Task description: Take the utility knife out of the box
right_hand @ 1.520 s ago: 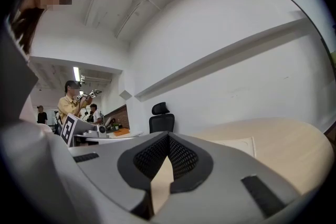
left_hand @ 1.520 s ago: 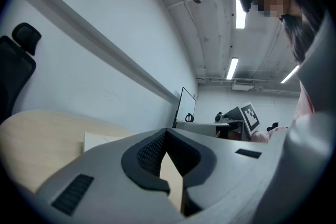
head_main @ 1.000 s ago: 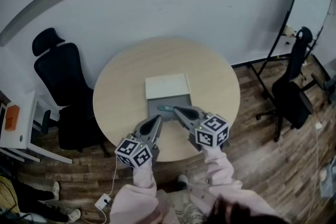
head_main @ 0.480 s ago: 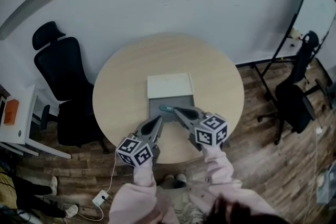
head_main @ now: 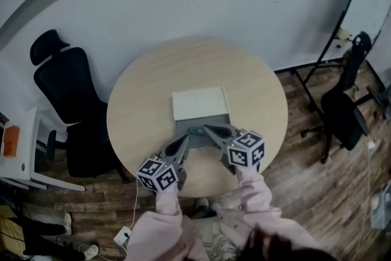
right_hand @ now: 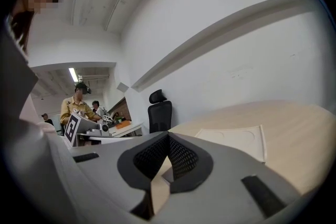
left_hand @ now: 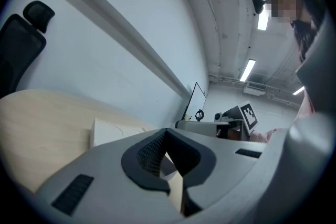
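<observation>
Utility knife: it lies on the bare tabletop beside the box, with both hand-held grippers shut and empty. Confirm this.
Not right. The head view shows the utility knife lying inside the box, not on the tabletop. The left hand-held gripper and right hand-held gripper are shut and empty.

There is one round table [head_main: 140, 101]. On it are one grey box [head_main: 204, 136], one white lid [head_main: 200, 104] and one utility knife [head_main: 195, 129]. There are two grippers, the left gripper [head_main: 184, 140] and the right gripper [head_main: 206, 128], each with one marker cube, so two cubes. Two black office chairs show, one chair at the left [head_main: 61, 82] and one chair at the right [head_main: 345, 107]. There is one whiteboard [head_main: 360, 3] and one white desk [head_main: 24, 153] bearing one orange item [head_main: 11, 140]. In the right gripper view the people in the background [right_hand: 79, 105] seem to number three, though they are small and hard to count.
</observation>
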